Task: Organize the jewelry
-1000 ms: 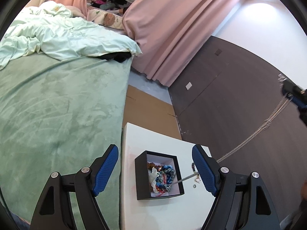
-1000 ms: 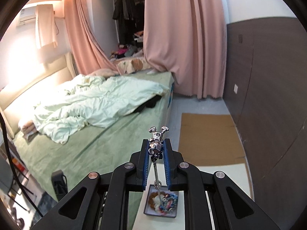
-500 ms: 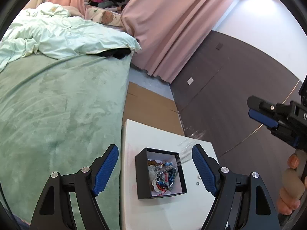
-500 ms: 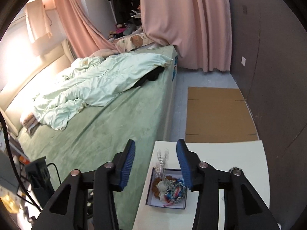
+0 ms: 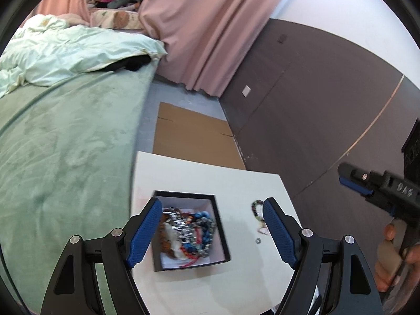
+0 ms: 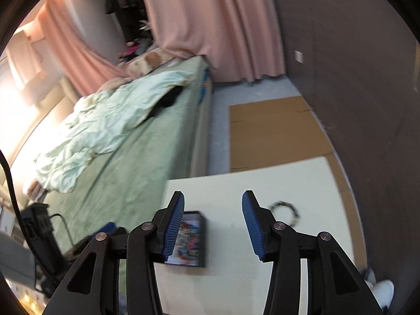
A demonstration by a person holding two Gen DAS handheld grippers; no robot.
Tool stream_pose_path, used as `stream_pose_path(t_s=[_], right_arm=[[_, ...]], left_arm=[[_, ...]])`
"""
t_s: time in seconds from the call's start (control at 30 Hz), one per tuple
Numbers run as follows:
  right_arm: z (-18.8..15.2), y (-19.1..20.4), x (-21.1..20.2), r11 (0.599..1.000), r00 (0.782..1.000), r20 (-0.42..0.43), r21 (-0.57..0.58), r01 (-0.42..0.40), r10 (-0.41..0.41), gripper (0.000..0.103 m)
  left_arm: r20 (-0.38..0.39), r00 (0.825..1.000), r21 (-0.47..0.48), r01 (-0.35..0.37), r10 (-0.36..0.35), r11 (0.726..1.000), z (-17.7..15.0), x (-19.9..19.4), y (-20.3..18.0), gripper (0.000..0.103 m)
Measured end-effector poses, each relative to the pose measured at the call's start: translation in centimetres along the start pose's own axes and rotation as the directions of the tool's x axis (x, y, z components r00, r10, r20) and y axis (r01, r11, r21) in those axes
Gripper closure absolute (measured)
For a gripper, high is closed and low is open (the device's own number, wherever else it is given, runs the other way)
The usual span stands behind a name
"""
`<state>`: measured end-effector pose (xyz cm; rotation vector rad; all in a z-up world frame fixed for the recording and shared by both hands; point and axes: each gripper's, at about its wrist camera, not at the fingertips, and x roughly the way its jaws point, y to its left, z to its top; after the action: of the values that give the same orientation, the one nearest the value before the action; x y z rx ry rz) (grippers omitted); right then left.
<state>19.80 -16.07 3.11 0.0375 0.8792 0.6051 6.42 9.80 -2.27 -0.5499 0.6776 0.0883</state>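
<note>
A black jewelry box [image 5: 219,220] with a white lining sits on a white table [image 5: 199,176]. It holds a tangle of beads and a silver chain [image 5: 182,229]. My left gripper [image 5: 211,232] is open above the box. A beaded bracelet [image 5: 256,207], a small ring [image 5: 258,241] and a pale piece lie on the table right of the box. My right gripper [image 6: 212,225] is open and empty above the table, between the box [image 6: 193,239] and the bracelet [image 6: 284,211]. It also shows at the right in the left wrist view [image 5: 357,183].
A green bed [image 5: 60,144] with a pale duvet runs along the table's left side. Flat cardboard [image 5: 191,139] lies on the floor beyond the table. A dark wall [image 5: 315,105] stands to the right. Pink curtains [image 5: 199,31] hang behind.
My right gripper held the silver chain up by its charm, then opened; the chain now lies in the box. The right gripper has moved down and to the right.
</note>
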Motion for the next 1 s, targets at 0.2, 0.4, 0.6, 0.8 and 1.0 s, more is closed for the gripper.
stream_pose_path(t_s=[0.2,0.4,0.6,0.8,1.0], right_arm=[[-4.6,-8.2,2.1,0.981,0.999,-0.022,0.193,-0.035,0.040,0.056],[-5.3,-12.4,3.8,0.952,0.995,-0.090,0.304,-0.018,0.047,0.056],[-5.6,-14.1,3.5,0.945,0.993,-0.101,0.327,-0.018,0.053,0.057],[-5.6,-16.4,3.8,0.939,0.992,-0.123,0.345,0.022,0.022,0.057],[-5.3,-18.2,3.8,0.934,0.992,-0.125,0.357,0.023,0.024,0.057]], left_arm=[[-0.049,0.999,0.087,-0.014,0.018,0.996,-1.3,2.8,-3.8,0.023],[-0.147,0.987,0.204,-0.035,0.066,0.978,-4.3,7.1,-7.9,0.034],[-0.210,0.973,0.261,-0.040,0.097,0.964,-6.1,10.5,-9.9,0.049],[-0.234,0.962,0.342,-0.057,0.143,0.938,-7.7,13.2,-11.8,0.052],[-0.259,0.945,0.417,-0.079,0.201,0.906,-9.2,15.9,-12.9,0.052]])
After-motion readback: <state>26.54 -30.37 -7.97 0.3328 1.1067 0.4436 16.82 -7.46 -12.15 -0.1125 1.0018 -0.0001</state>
